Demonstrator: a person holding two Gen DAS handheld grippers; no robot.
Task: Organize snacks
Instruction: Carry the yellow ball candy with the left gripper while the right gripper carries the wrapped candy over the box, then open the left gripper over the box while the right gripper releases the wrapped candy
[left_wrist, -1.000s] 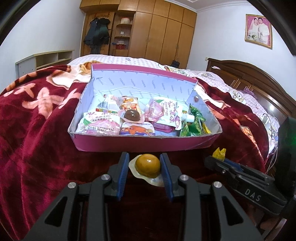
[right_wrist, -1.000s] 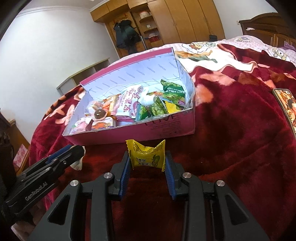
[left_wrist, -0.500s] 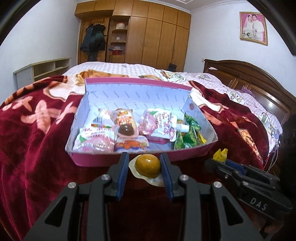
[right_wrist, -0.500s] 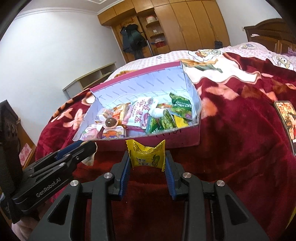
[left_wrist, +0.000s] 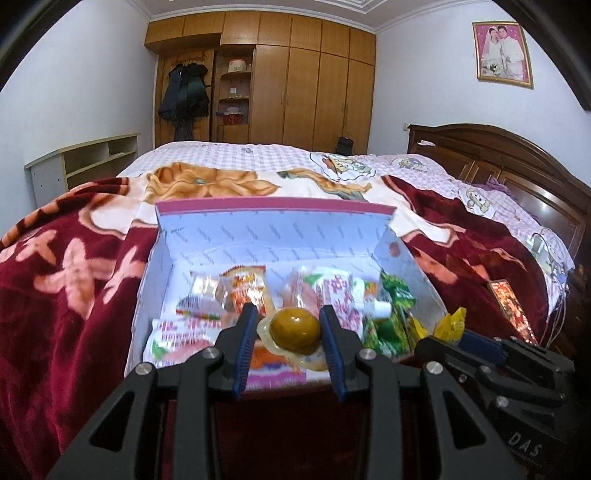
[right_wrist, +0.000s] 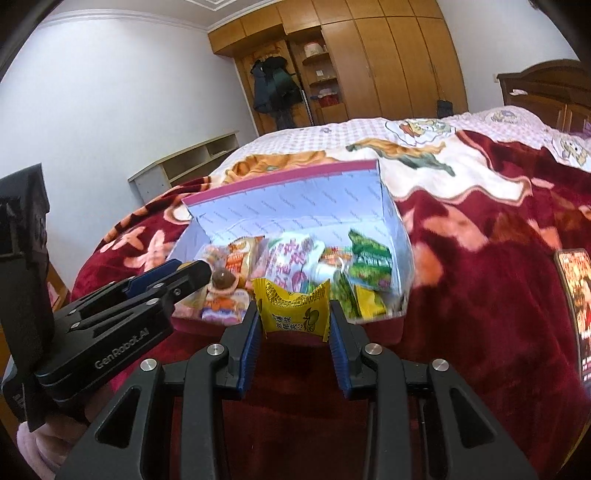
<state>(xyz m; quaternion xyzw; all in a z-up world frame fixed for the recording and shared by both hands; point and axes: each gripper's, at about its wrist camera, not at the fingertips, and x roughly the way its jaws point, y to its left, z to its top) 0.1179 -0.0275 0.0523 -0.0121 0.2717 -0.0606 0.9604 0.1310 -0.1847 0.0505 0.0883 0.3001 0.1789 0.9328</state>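
The left gripper (left_wrist: 289, 334) is clamped on a brown egg sealed in a clear pouch (left_wrist: 295, 329), its blue-padded fingers (left_wrist: 246, 343) pressing the pouch from both sides. In the left wrist view the egg hangs over the near rim of the pink cardboard box (left_wrist: 273, 206), above the snack packets already lying inside. The box rests on a dark red floral blanket (left_wrist: 66, 295) spread over the bed.

Inside the box, an orange packet (left_wrist: 249, 286) sits at about 11 o'clock from the egg, a pink-and-white packet (left_wrist: 332, 291) at 1 o'clock, and green packets (left_wrist: 395, 295) at 2 o'clock against the right wall. A pink-and-white bag (left_wrist: 177, 334) lies at 9 o'clock near the left wall.

The right gripper (right_wrist: 293, 325) is closed on a yellow candy wrapper (right_wrist: 293, 308), held upright between its pads, just short of the box's near wall. In the right wrist view the left gripper (right_wrist: 207, 273) enters from 9 o'clock, its tip over the box's left front corner. In the left wrist view the right gripper (left_wrist: 447, 332) shows at 3 o'clock with the yellow wrapper (left_wrist: 450, 325) at its tip.

A wooden wardrobe (left_wrist: 295, 85) stands behind the bed at 12 o'clock, and a framed portrait (left_wrist: 501, 54) hangs at 2 o'clock.
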